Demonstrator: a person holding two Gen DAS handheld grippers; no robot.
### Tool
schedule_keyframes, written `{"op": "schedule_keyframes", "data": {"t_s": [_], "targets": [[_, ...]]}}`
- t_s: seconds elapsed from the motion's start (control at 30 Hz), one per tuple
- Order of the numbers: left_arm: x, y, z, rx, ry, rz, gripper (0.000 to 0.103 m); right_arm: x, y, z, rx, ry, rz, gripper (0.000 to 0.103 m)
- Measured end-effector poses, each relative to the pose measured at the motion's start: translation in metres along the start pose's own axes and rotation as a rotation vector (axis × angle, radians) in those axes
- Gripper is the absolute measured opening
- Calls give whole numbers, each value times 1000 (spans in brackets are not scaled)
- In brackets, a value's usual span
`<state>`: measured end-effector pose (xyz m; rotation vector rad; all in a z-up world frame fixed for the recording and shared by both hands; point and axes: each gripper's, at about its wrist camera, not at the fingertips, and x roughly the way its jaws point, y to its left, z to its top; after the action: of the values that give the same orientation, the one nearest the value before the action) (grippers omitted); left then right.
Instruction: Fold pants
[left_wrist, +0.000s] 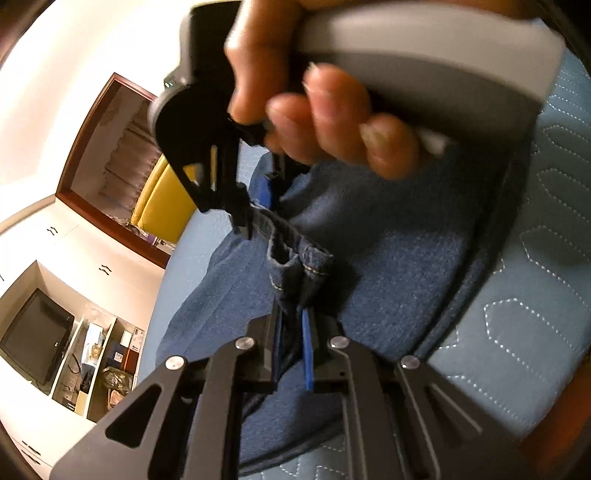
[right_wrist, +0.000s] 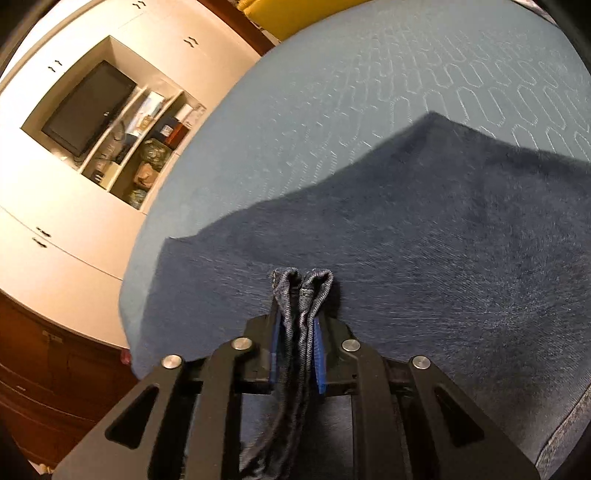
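In the left wrist view, a bunched denim hem of the pants (left_wrist: 295, 273) is pinched between the narrow jaws of the left gripper (left_wrist: 293, 332); at 12 o'clock the right gripper (left_wrist: 243, 221) is seen, held by a hand (left_wrist: 314, 107), clamped on the same edge; in the right wrist view folded hem layers are gripped likewise; the pants are spread over the quilted blue bed (right_wrist: 369, 92); a cabinet (right_wrist: 74, 184) with a television (right_wrist: 88, 107) stands at 10 o'clock.

home bedroom: quilted blue bed (right_wrist: 369, 92), white wall cupboards (right_wrist: 74, 221), tv (right_wrist: 88, 107) in niche.
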<state>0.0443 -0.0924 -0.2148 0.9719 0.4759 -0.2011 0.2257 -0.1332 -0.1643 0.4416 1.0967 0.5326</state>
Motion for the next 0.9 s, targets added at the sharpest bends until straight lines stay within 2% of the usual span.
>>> {"op": "schedule_keyframes", "data": {"t_s": [0.07,0.1,0.17,0.23,0.27,0.37,0.43,0.47,0.5,0.53,0.57,0.6,0.63,0.7,0.77,0.8,0.83,0.9], "targets": [[-1,1,-1,-19,-10,-3,12,-2,-3,-3,22,-20,4,17],[-1,4,-3,-31,-12,-10,16,-4,-3,-3,27,-32,-6,22],[-3,13,-5,-61,-18,-8,33,-8,-3,-3,26,-54,-36,27],[-17,25,-7,-110,-60,-20,73,-16,-3,-1,39,-89,-78,35],[-25,31,-9,-142,-90,-22,76,-23,-2,0,44,-117,-104,40],[-46,50,-19,-238,-108,-19,77,-50,6,1,40,-212,-214,46],[-54,78,-35,-371,-86,-7,76,-68,20,-5,7,-268,-247,50],[-55,94,-46,-450,-61,-23,74,-76,36,-13,-39,-305,-287,65],[-52,116,-63,-559,-18,-39,64,-80,54,-23,-98,-334,-327,82],[-50,130,-77,-633,13,-45,49,-79,67,-31,-146,-349,-349,86],[-45,146,-93,-720,48,-56,43,-76,84,-45,-215,-362,-372,88],[-41,160,-109,-799,69,-83,33,-71,96,-56,-258,-364,-389,88],[-36,170,-120,-844,86,-95,24,-65,105,-65,-282,-361,-399,88],[-28,180,-134,-883,109,-118,18,-44,118,-80,-299,-341,-414,88],[-19,182,-145,-877,109,-131,18,-22,117,-91,-301,-315,-505,87],[-11,180,-149,-866,127,-155,18,-14,116,-93,-304,-293,-521,86],[1,179,-159,-875,180,-167,18,-6,109,-95,-302,-263,-541,86],[13,187,-187,-966,241,-153,19,10,93,-99,-280,-196,-595,86]]}}
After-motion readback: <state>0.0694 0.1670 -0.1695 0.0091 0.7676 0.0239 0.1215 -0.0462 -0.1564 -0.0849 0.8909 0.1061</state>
